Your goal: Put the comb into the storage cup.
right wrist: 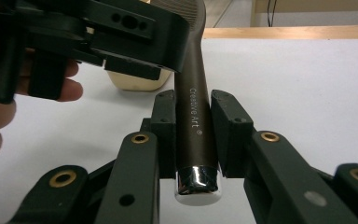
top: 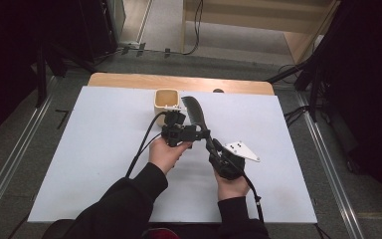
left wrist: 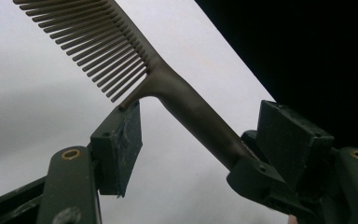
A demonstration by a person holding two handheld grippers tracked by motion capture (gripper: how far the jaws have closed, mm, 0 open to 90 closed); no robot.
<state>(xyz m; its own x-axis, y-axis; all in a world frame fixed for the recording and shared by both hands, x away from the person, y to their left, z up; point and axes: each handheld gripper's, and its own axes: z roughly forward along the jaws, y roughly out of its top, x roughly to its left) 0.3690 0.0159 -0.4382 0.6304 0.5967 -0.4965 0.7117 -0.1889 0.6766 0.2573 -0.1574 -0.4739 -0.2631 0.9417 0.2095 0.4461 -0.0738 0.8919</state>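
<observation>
While our right gripper (right wrist: 193, 140) pinches the comb (right wrist: 193, 116) handle between its fingers, our left gripper's (left wrist: 205, 140) fingers stand spread around the neck; closing off-centre could twist it loose above the counter (top: 104, 149).

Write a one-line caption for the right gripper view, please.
Right gripper clamps the dark comb's handle above the white table.

This looks like a lab. A white table (top: 104, 164) stands between dark stands (top: 42, 69), floor rails (top: 10, 164) run beside it, and cables (top: 197, 25) lie on the floor.
</observation>
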